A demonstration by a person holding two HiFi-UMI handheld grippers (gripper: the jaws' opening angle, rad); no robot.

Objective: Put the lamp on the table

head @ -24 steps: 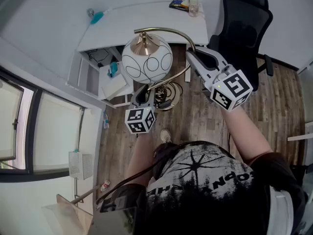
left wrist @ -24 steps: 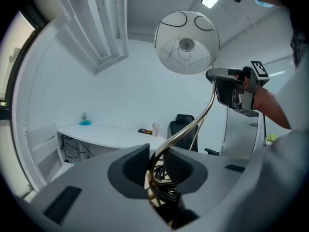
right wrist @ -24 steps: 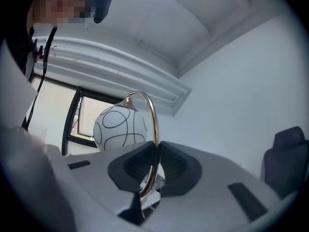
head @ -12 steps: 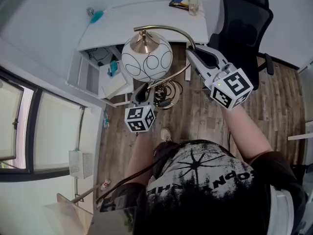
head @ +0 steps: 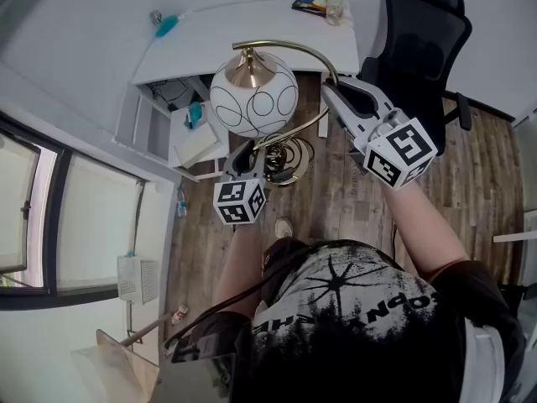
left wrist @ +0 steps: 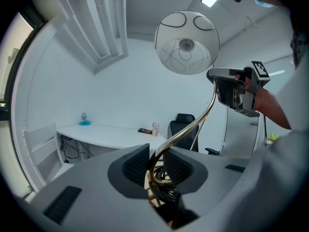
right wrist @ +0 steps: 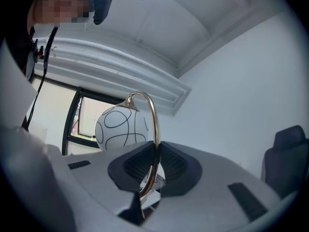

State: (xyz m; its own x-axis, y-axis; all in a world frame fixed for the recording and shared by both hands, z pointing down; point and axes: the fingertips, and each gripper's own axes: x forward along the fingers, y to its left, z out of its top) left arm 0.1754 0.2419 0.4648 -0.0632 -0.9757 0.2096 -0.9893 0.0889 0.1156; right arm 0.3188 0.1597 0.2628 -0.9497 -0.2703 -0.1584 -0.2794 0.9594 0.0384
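Holding the lamp (head: pixel 253 101) up in the air with both claws, over the wooden floor (head: pixel 336 208) and just short of the white table (head: pixel 252 28), not on it. Gripping low with the left claw (head: pixel 243 156), clenched on the brass stem (head: pixel 289 47) where it runs into dark coiled loops (head: pixel 289 156) at its lower end; in the left gripper view, ribbed pads (left wrist: pixel 136 167) pressed against stem and loops from both sides. Gripping higher with the right claw (head: pixel 334 91), clenched on the same stem at the rise of its arch; in the right gripper view, thin brass rod pinched between the two pads. Hanging from the arch's far end, a white globe shade (left wrist: pixel 187 42) with black looping lines, between the two claws in the head view and over the table's near edge. On the table, well apart from the lamp: a teal thing (head: pixel 165 28) at the left end, a clear glass (head: pixel 335 8) and a dark flat item (head: pixel 308 5) at the right end. Beside the table's right end, a black office chair (head: pixel 419 49). Off to the left, a dark-framed window (head: pixel 42 217).
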